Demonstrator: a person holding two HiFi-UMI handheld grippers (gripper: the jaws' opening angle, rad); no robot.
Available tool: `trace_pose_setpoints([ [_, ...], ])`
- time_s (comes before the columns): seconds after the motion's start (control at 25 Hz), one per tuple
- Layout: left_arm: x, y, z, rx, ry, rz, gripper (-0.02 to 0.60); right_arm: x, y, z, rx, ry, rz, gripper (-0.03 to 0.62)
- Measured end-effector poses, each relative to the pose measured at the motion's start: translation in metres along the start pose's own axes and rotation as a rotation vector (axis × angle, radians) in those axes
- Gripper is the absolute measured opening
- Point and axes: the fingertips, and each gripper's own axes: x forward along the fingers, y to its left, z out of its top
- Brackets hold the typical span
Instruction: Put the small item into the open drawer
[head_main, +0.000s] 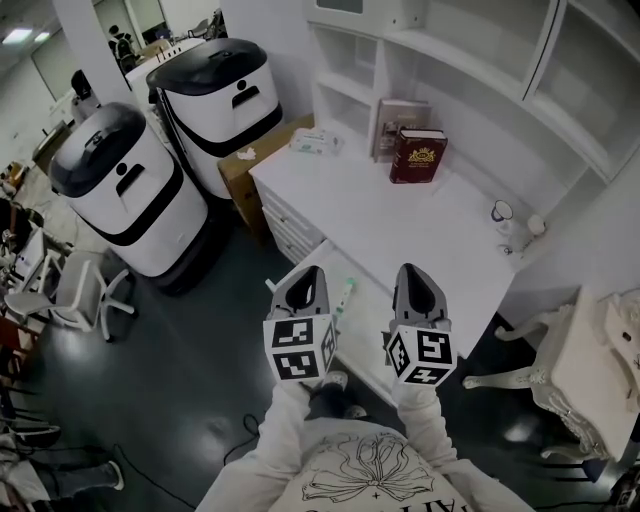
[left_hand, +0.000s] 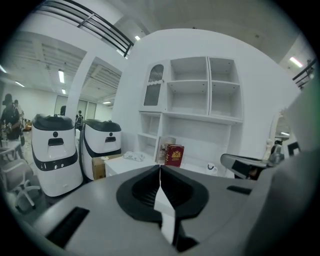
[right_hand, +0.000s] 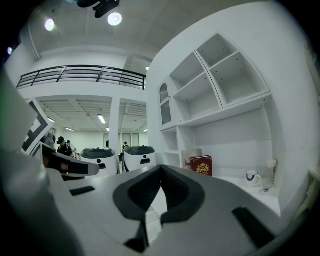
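Note:
A small white tube with a green end (head_main: 345, 294) lies on the white surface of the pulled-out drawer (head_main: 362, 345), in front of the desk (head_main: 400, 215). In the head view it sits between my two grippers and below them. My left gripper (head_main: 309, 272) is just left of the tube, shut and empty; its jaws meet at the tips (left_hand: 160, 168). On the tube's right, my right gripper (head_main: 411, 270) is also shut with nothing in it (right_hand: 160, 171). Neither gripper touches the tube.
On the desk stand a red book (head_main: 417, 155), a pale book (head_main: 398, 125), a packet (head_main: 312, 142) and a mug (head_main: 502, 212). Two white-and-black robot units (head_main: 130, 185) and a cardboard box (head_main: 240, 170) stand left. An ornate white chair (head_main: 585, 365) is on the right.

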Motion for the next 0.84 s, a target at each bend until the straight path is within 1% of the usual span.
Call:
trace_pose_setpoints([
  [0.84, 0.0079, -0.0014, -0.002, 0.004, 0.009, 0.003, 0.008, 0.0052, -0.0089, -0.002, 0.001, 0.01, -0.017, 0.003],
])
